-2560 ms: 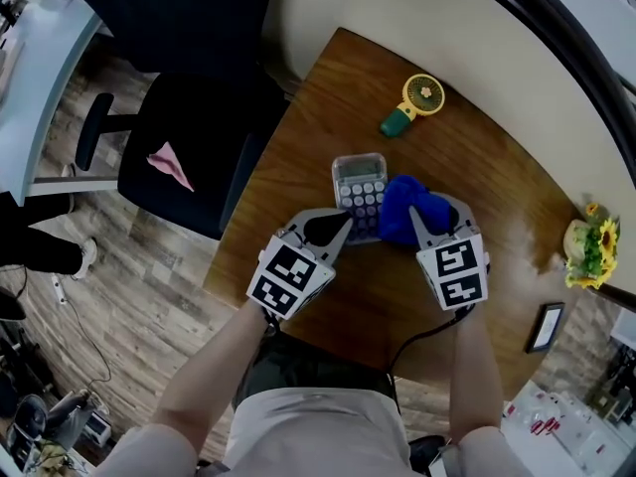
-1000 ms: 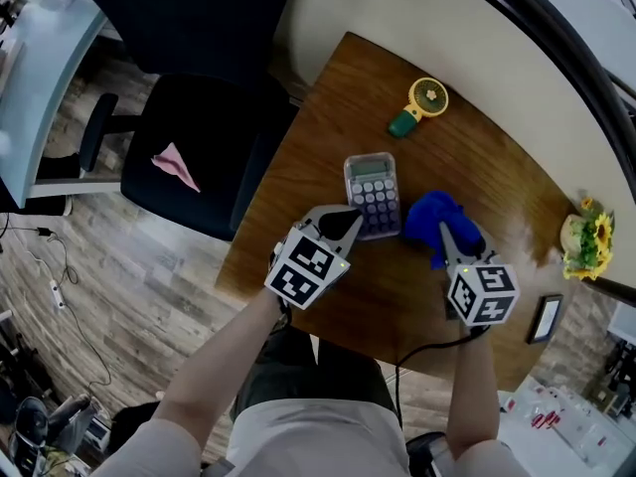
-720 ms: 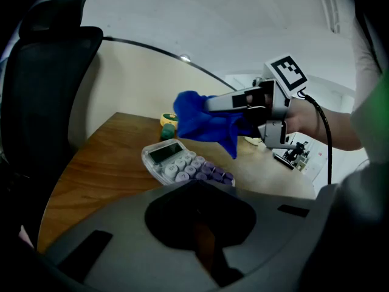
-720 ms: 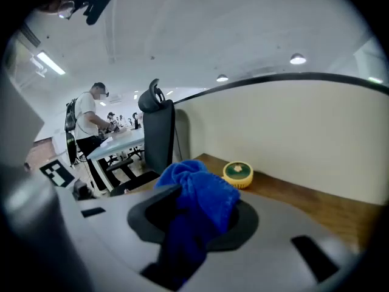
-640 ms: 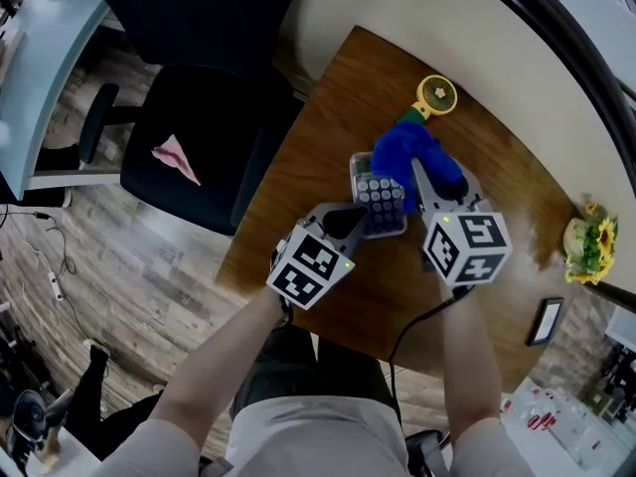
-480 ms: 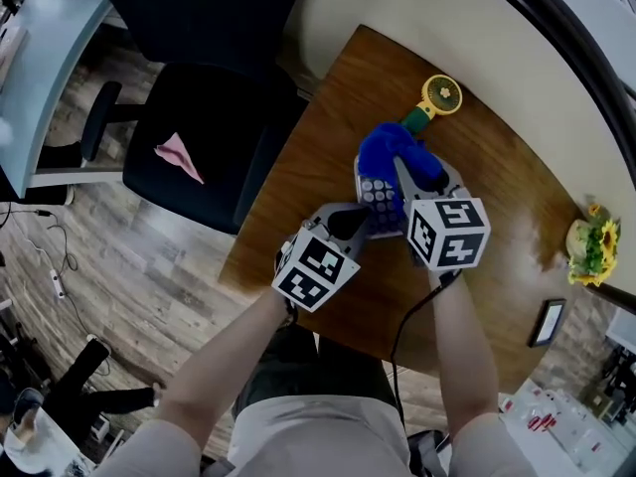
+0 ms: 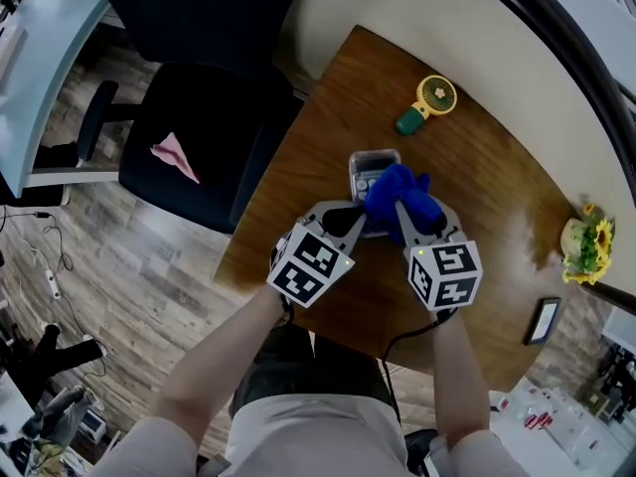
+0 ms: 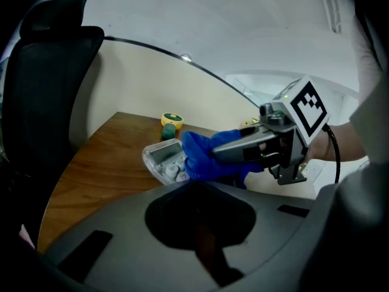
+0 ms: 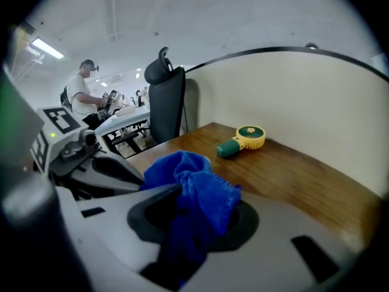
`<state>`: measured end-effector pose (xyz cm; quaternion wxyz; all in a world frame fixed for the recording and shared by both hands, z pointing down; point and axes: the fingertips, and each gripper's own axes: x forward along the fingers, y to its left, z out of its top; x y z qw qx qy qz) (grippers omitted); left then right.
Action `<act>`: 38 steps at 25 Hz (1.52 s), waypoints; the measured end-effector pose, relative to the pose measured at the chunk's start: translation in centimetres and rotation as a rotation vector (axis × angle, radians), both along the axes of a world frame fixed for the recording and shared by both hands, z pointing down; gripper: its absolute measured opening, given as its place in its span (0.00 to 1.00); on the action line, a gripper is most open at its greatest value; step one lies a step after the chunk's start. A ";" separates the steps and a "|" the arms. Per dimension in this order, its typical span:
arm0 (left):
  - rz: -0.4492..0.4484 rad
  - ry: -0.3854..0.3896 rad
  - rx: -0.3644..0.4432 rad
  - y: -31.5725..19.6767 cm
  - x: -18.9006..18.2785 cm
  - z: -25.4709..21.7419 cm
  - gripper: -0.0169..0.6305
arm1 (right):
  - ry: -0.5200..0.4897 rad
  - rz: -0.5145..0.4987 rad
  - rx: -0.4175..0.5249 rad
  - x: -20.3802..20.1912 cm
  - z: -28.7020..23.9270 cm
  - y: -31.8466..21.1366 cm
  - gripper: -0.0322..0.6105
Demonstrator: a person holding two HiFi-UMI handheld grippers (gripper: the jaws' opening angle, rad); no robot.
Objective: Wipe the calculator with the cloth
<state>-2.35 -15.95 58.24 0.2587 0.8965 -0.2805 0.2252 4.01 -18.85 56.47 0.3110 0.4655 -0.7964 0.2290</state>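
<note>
right claw (image 7: pixel 399 210), pinching the cloth (image 7: pixel 396 187), has swept back from the calculator's (image 7: pixel 371 161) screen onto its keys. left claw (image 7: pixel 350 225) nips its near edge on the counter (image 7: pixel 328 97). wiping looks well underway.

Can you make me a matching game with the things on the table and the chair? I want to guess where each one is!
Things:
1. cloth
2. calculator
3. handheld fan
4. pink paper

Places:
A. on the black chair seat
B. partly under the cloth
C. held by the right gripper
D. alone at the far end of the table

Pairs: 1-C, 2-B, 3-D, 4-A
</note>
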 end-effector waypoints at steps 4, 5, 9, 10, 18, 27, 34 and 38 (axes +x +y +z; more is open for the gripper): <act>-0.005 -0.006 0.014 -0.1 0.1 0.0 0.03 | 0.054 -0.052 -0.021 0.1 0.0 3.2 0.23; -0.005 -0.005 0.011 -0.1 0.1 0.0 0.03 | 0.059 -0.065 -0.038 0.2 0.1 4.1 0.23; -0.002 0.002 -0.002 -0.2 0.2 -0.1 0.03 | 0.027 -0.099 -0.191 0.8 1.5 8.0 0.23; -0.002 0.002 -0.003 -0.2 0.2 -0.1 0.03 | 0.006 -0.100 -0.235 1.0 1.8 8.7 0.23; 0.013 0.002 -0.004 -0.2 0.0 -0.2 0.03 | -0.177 0.026 -0.048 1.5 -5.2 0.4 0.23; 0.017 0.018 -0.027 -0.2 0.1 0.0 0.03 | -0.112 0.041 0.106 -3.5 -5.3 -7.7 0.23; 0.015 0.013 -0.022 -0.1 0.0 0.0 0.03 | -0.010 -0.046 0.017 -4.9 -0.5 -3.0 0.23; 0.019 0.011 -0.021 -0.1 -0.1 0.1 0.03 | 0.052 -0.097 0.005 -5.0 -0.4 0.5 0.23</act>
